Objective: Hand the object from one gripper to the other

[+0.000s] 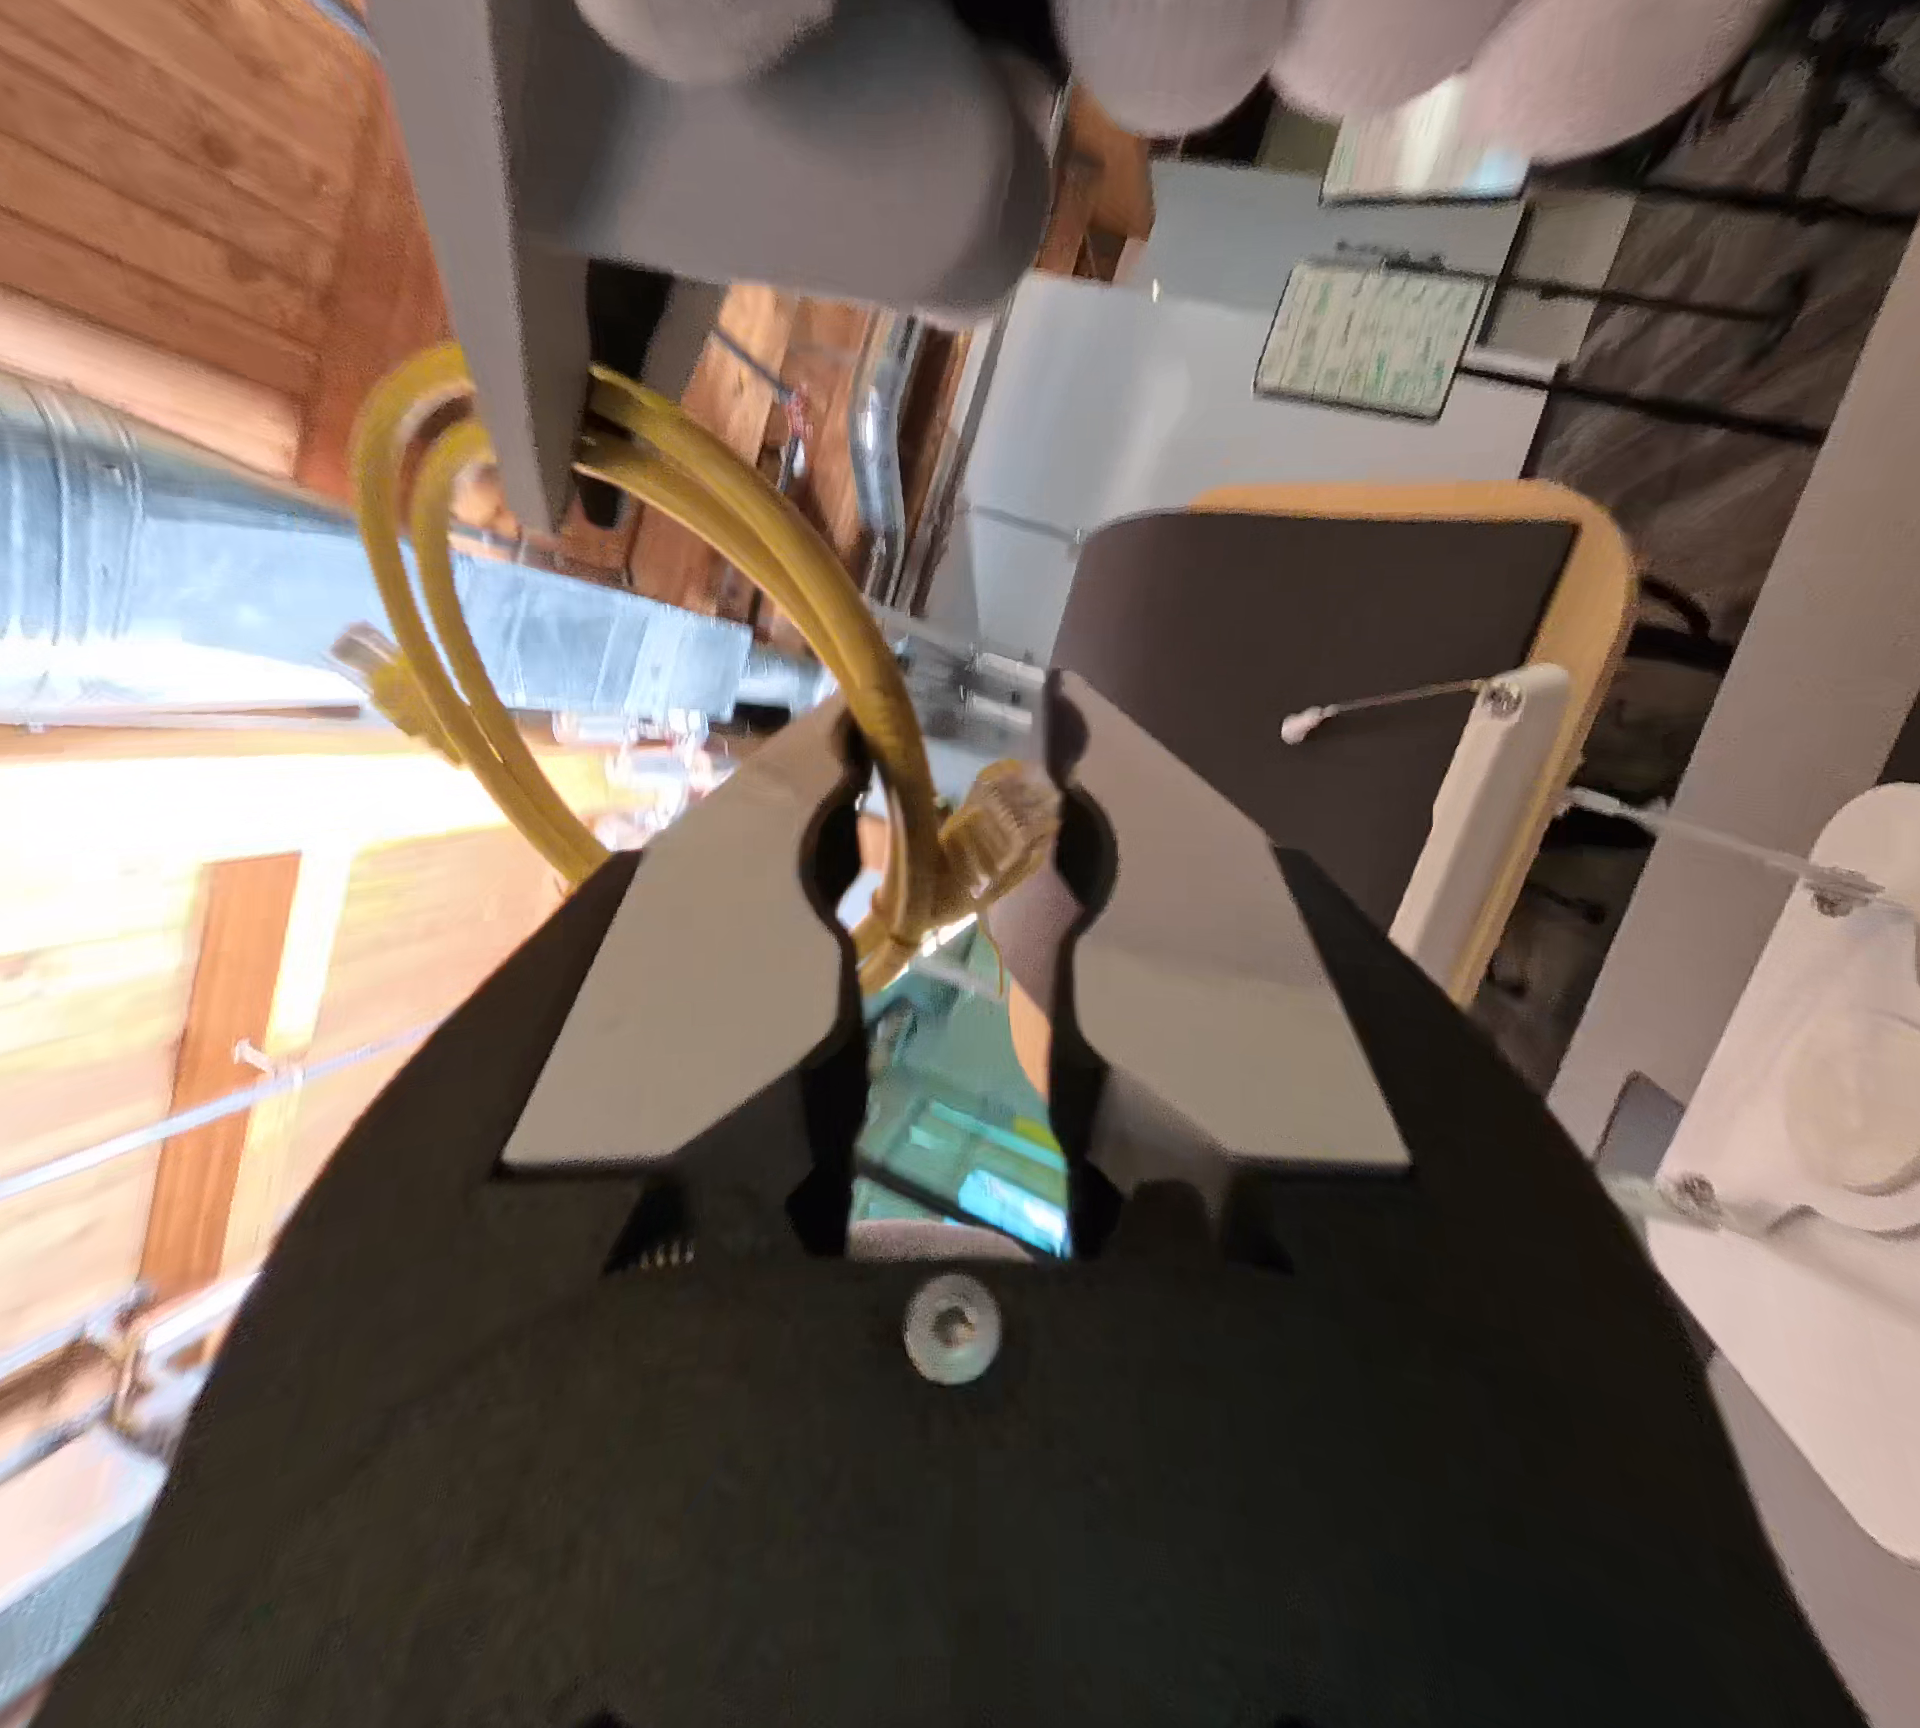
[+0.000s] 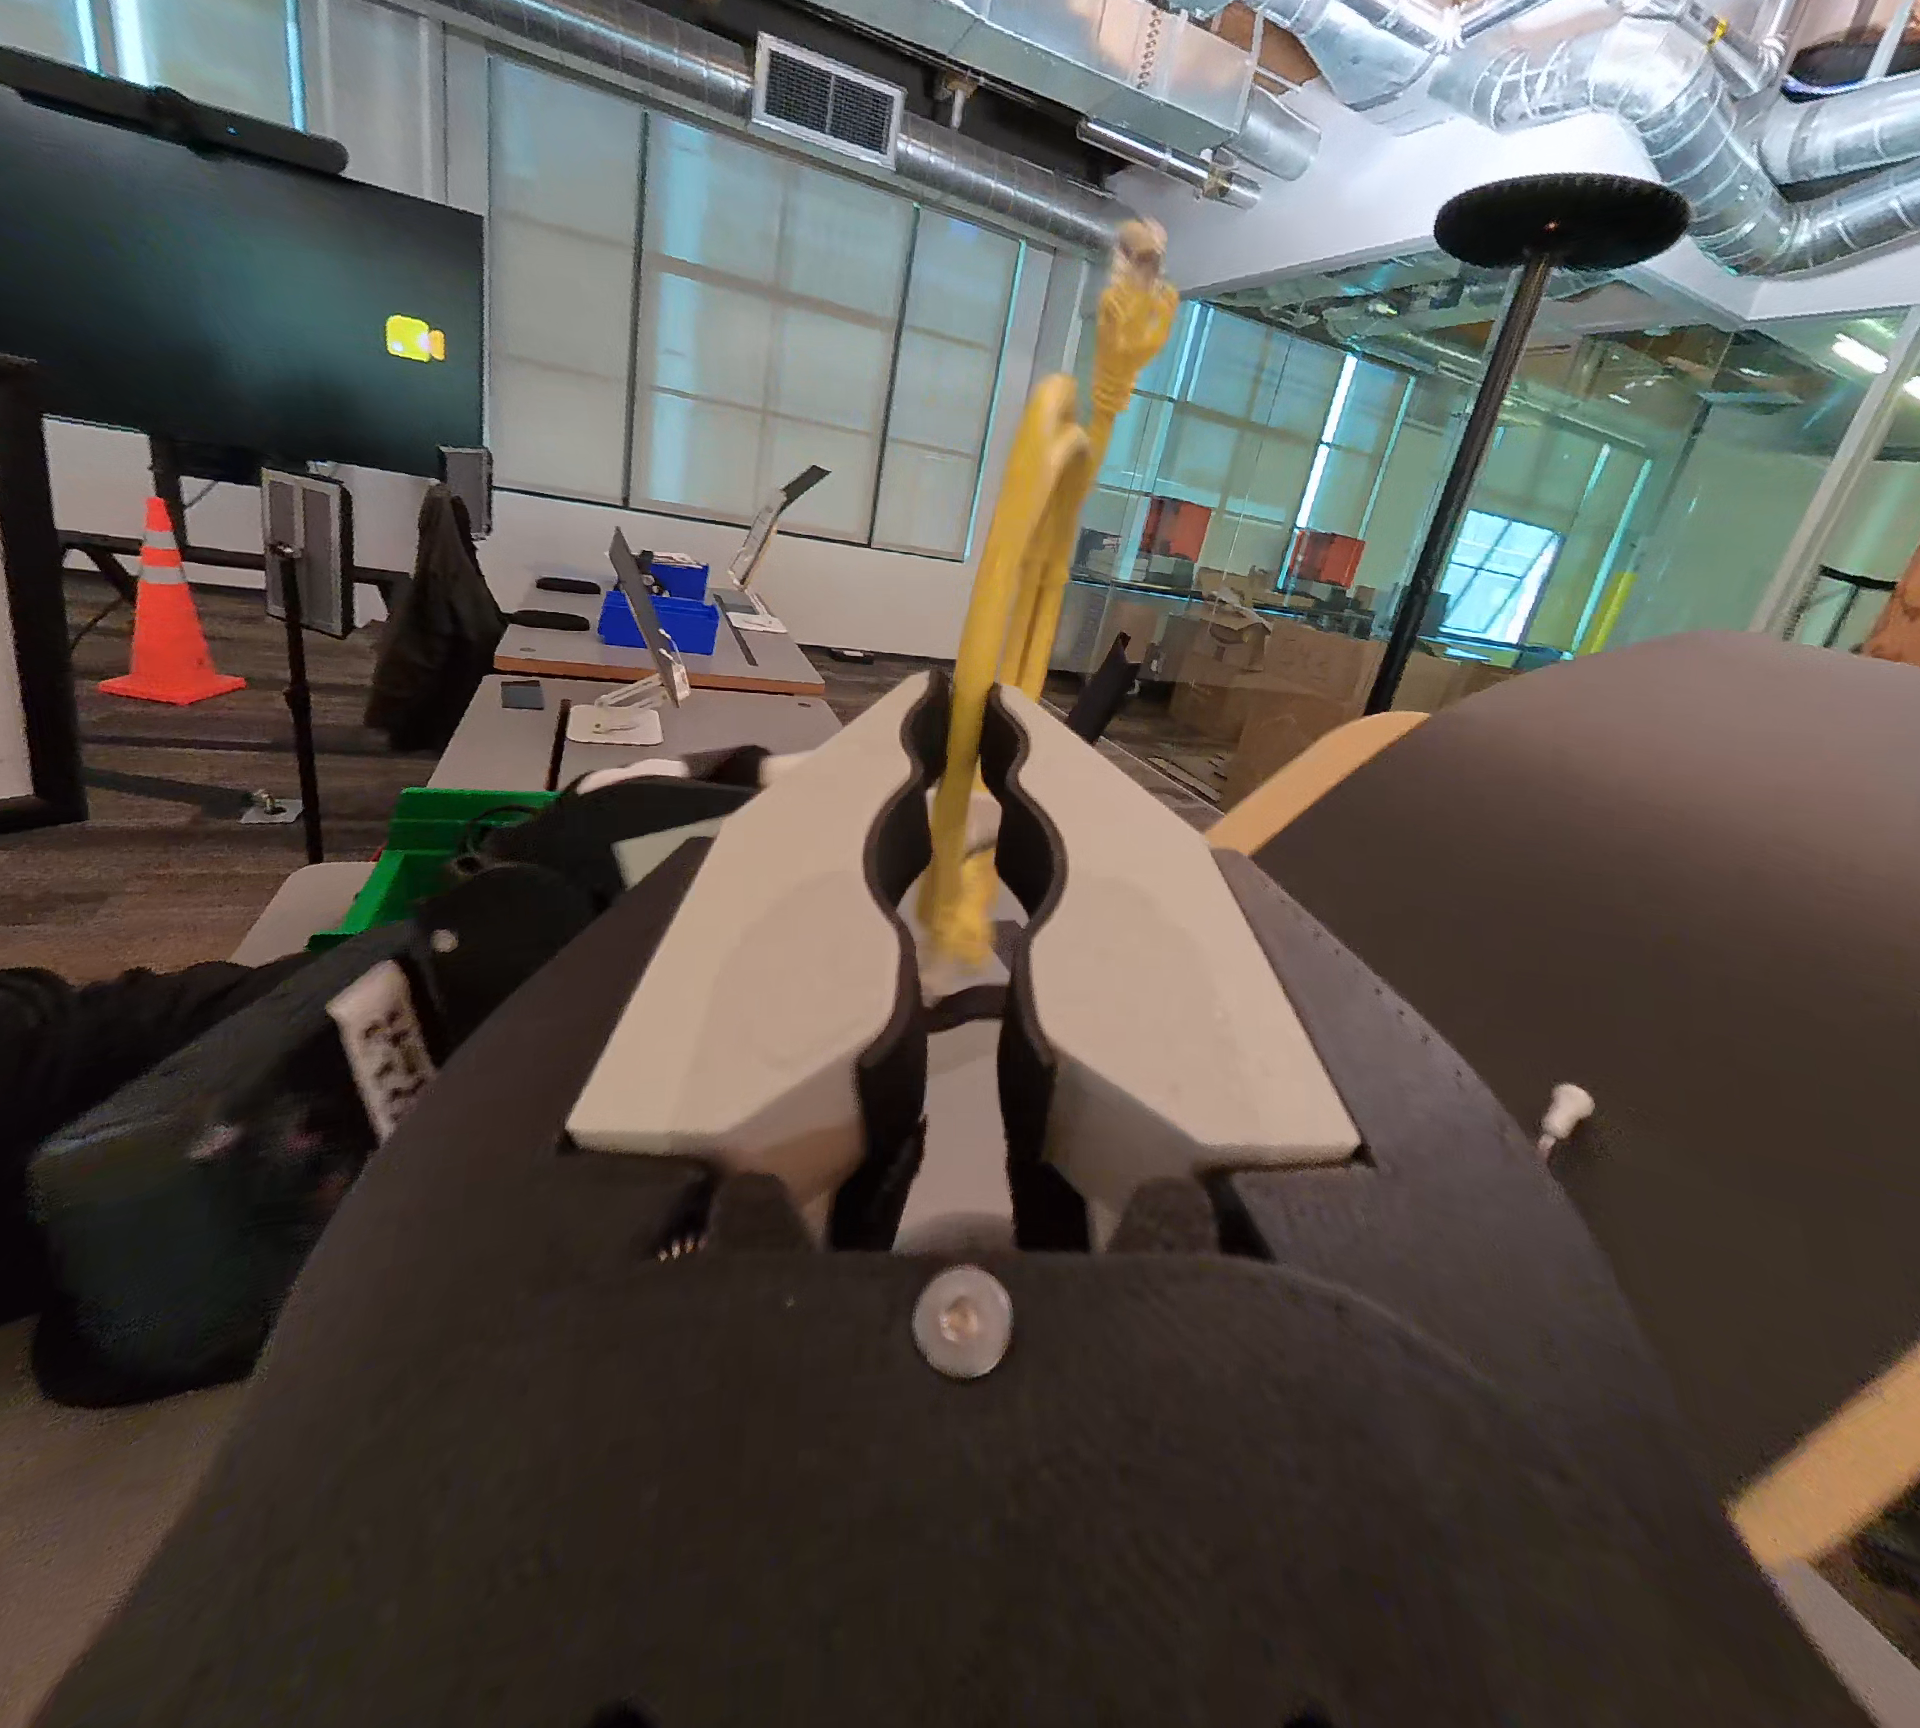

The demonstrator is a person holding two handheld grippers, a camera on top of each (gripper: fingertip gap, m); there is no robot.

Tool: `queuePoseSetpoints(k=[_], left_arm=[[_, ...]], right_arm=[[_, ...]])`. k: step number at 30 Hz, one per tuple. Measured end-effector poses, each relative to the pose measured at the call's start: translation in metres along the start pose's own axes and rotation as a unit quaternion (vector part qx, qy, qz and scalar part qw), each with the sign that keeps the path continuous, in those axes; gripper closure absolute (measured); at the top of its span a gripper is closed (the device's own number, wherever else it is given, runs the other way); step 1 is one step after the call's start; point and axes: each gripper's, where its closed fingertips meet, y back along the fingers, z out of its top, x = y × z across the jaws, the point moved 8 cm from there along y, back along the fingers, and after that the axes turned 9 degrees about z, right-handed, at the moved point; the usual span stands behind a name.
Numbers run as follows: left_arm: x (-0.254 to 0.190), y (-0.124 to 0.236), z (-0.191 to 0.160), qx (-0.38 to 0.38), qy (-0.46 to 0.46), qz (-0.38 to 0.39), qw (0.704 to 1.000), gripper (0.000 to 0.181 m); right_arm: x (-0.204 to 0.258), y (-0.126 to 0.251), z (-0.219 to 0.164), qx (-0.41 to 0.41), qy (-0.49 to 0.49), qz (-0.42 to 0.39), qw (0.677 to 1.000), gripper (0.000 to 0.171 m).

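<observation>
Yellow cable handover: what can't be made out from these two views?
- Left wrist view: whether the left gripper touches the yellow cable; the fingers stand apart and the picture is blurred.
- Left wrist view: the cable's grip point, hidden inside the right gripper.
- Right wrist view: the cable's lower end, hidden between the shut fingers of the right gripper.
- Right wrist view: the upper plug, blurred.
</observation>
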Motion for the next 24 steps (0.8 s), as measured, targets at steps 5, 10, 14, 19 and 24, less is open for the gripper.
queuePoseSetpoints(k=[5,10,14,19,24], left_arm=[[0.024,0.015,0.025,-0.076,0.088,-0.026,0.993,0.128],[0.043,0.017,0.017,-0.069,0.098,-0.037,0.992,0.145],[0.037,0.011,0.004,-0.042,0.076,-0.073,0.994,0.150],[0.032,0.009,0.002,-0.038,0.070,-0.068,0.995,0.151],[0.022,0.007,0.002,-0.032,0.059,-0.082,0.994,0.151]], right_arm=[[-0.016,0.034,0.024,0.082,0.083,-0.054,0.992,0.169],[-0.041,0.113,0.038,0.290,0.147,-0.150,0.934,0.168],[-0.070,0.180,0.019,0.411,0.091,-0.216,0.881,0.168],[-0.098,0.244,-0.015,0.531,0.015,-0.292,0.795,0.168],[-0.112,0.287,-0.057,0.605,-0.080,-0.287,0.738,0.168]])
